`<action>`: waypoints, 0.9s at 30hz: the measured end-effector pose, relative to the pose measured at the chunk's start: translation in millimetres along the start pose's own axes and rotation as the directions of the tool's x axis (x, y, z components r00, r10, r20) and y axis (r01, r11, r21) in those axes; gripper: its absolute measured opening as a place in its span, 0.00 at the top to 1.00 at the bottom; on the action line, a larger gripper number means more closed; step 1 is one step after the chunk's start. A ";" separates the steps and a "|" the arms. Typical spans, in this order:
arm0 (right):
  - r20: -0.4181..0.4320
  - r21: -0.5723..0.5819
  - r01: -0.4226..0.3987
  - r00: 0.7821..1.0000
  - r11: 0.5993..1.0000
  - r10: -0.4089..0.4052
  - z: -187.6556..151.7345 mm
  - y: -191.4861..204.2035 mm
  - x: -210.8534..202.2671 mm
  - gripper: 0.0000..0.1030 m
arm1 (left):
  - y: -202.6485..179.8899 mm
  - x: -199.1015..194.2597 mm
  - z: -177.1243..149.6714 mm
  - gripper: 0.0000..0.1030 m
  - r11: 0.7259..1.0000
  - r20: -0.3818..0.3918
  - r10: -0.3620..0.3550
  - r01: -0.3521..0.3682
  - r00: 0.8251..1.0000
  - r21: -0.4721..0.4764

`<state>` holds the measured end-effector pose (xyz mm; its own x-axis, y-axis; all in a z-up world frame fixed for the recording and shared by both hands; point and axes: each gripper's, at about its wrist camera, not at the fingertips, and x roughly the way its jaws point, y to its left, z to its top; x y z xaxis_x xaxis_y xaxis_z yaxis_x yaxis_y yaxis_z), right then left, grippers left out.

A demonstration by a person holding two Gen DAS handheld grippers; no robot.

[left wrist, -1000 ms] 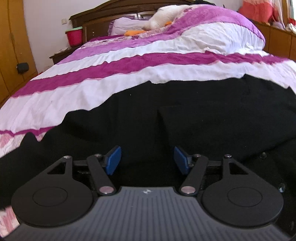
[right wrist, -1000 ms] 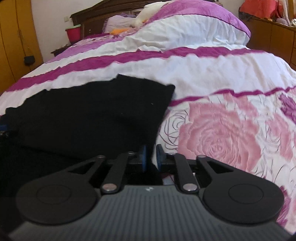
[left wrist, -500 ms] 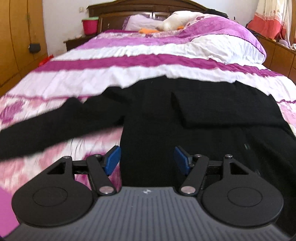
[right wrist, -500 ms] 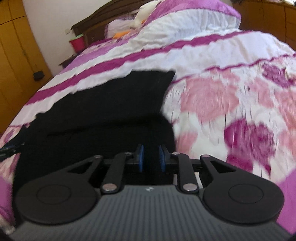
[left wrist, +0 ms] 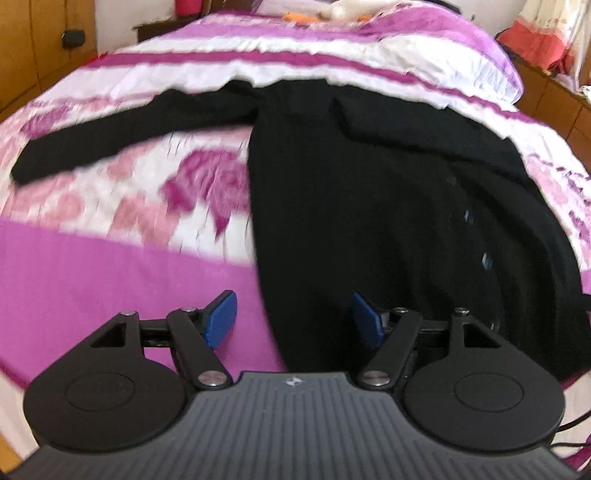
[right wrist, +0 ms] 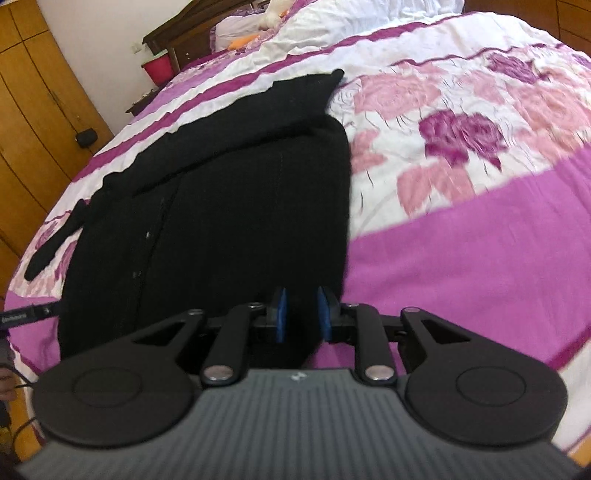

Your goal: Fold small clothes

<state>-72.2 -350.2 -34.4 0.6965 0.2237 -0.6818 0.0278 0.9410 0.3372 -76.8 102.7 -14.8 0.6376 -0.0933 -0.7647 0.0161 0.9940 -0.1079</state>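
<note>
- Left wrist view: we saw the left gripper (left wrist: 291,319) with its blue pads (left wrist: 221,320) spread wide apart, nothing between them.
- The gripper hovered over the near hem of a black cardigan (left wrist: 369,206) laid flat on the bedspread (left wrist: 92,266); the left pad sat over magenta cover, the right pad over black fabric. Whether either pad touched the cloth, we could not tell.
- One sleeve (left wrist: 110,136) stretched out to the left across the rose print, lying flat.
- The other sleeve (left wrist: 424,122) lay folded in across the upper right of the cardigan body.
- A few small buttons (left wrist: 487,261) showed down the right part of the garment; the frame was motion-blurred.
- Far off: a pink bucket (left wrist: 188,5) on a nightstand, a wooden wardrobe (left wrist: 40,48) at left.
- Right wrist view: we saw the right gripper (right wrist: 302,314) with its blue pads (right wrist: 280,314) close together but a narrow gap between them; black fabric lay in or behind that gap, so we could not tell whether it was gripped.
- The cardigan (right wrist: 229,206) filled the centre-left, its right edge running up from the gripper, the folded sleeve (right wrist: 258,114) lying across the top.
- The outstretched sleeve end (right wrist: 51,251) showed at far left on the bedspread (right wrist: 480,258).
- A dark strap (right wrist: 26,315) entered from the left edge.
- Headboard (right wrist: 173,37) and pink bucket (right wrist: 159,68) at top left.
</note>
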 end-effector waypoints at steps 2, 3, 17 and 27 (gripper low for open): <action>0.011 0.010 -0.015 1.000 1.000 0.015 -6.9 -0.1 -4.3 0.71 | -0.5 -0.3 -12.1 0.28 1.000 -0.021 0.006 -0.005 1.000 0.004; 0.015 0.008 -0.018 1.000 1.000 0.018 -9.9 0.9 -5.9 0.71 | -0.6 -1.9 -18.7 0.28 1.000 -0.012 0.006 -0.005 1.000 0.005; 0.050 0.025 -0.037 0.998 0.999 0.036 -43.3 4.5 -8.6 0.69 | -7.8 5.4 -35.4 0.23 0.998 0.002 -0.039 0.038 0.999 0.040; 0.084 0.160 -0.008 0.996 0.987 -0.005 -57.4 5.6 -22.2 0.71 | -8.1 13.6 -45.5 0.16 0.996 -0.020 -0.056 0.057 0.998 0.074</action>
<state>-128.6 -335.3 -54.7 0.7540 0.1968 -0.6267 0.1364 0.8864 0.4425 -103.3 90.9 -53.3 0.6203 -0.1501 -0.7698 0.1100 0.9885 -0.1041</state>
